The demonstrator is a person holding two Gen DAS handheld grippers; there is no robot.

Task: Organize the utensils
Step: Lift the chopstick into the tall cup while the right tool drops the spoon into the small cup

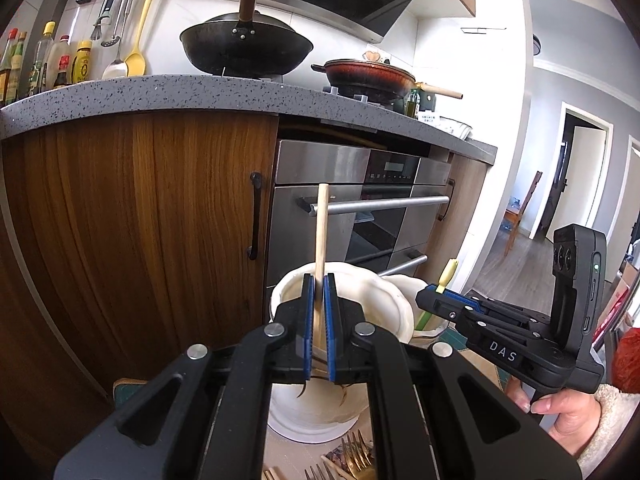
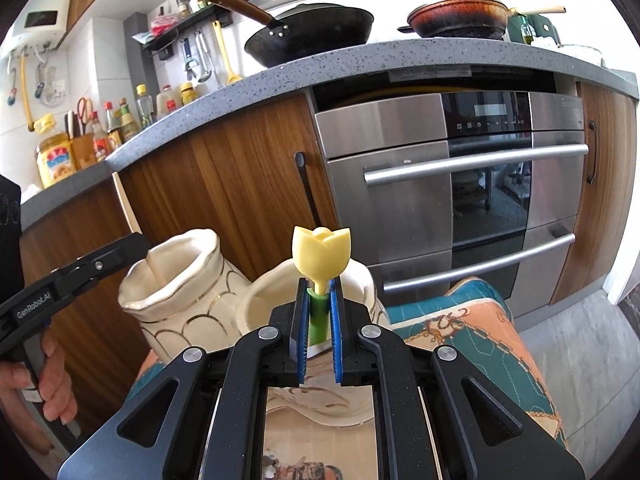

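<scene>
My left gripper (image 1: 319, 280) is shut on a pale wooden stick utensil (image 1: 321, 232) that stands upright over the mouth of a cream ceramic holder (image 1: 360, 292). My right gripper (image 2: 319, 285) is shut on the green stem of a utensil with a yellow tulip-shaped top (image 2: 321, 254), held over a second cream holder (image 2: 264, 304). The first holder (image 2: 180, 292), with gold scallop lines, stands left of it, with the left gripper (image 2: 136, 246) at its rim. The right gripper (image 1: 430, 294) also shows in the left wrist view.
Gold forks (image 1: 356, 460) lie on the patterned cloth (image 2: 480, 336) below the holders. Behind stand a wooden cabinet (image 1: 140, 220), a steel oven (image 2: 460, 184) and a grey counter (image 1: 160, 92) with a black wok (image 1: 246, 46) and a red pan (image 1: 368, 76).
</scene>
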